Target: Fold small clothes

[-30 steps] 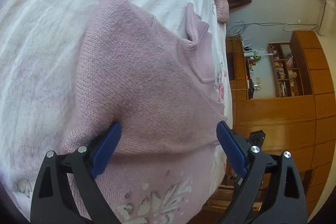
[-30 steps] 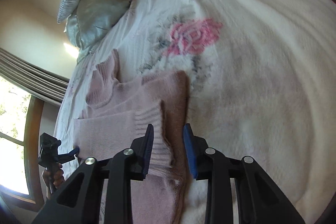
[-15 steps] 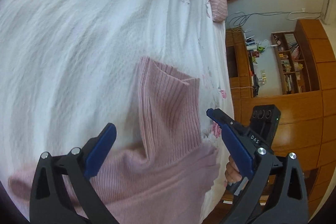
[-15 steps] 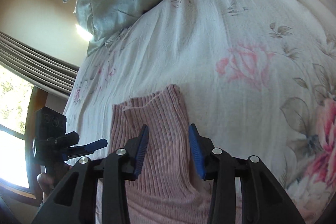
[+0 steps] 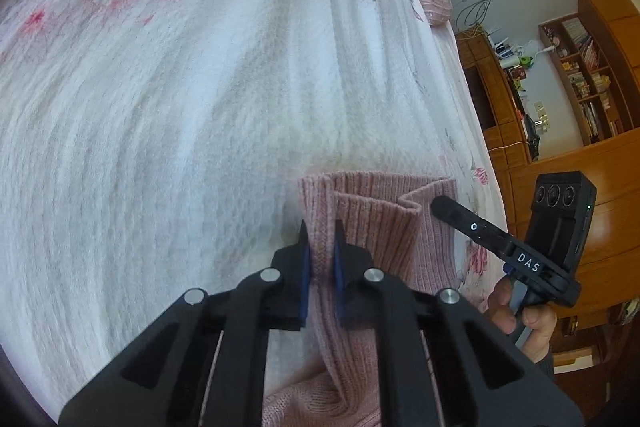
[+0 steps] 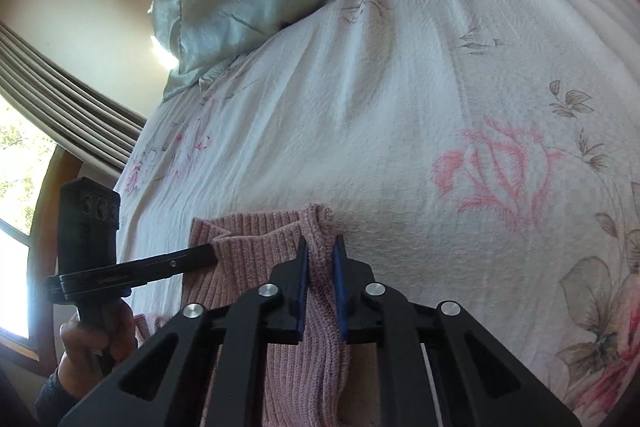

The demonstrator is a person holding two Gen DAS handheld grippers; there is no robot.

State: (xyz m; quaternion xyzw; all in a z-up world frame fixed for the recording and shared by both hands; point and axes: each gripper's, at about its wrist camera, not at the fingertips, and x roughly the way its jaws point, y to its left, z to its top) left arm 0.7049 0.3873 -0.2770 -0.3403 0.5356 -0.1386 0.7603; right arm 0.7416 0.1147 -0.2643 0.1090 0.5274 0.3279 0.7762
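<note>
pink sweater point(image 5: 376, 227) on floral bedspread point(image 5: 180, 107), ribbed edge pinched in jaws of both grippers

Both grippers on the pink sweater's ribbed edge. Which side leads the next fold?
Neither clearly. Left gripper and right gripper are each clamped on opposite corners of the sweater, level with each other over the bedspread. Probably move both together.

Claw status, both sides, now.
Left claw: closed on the pink sweater ribbed edge.
Right claw: closed on the same sweater's other corner.
</note>
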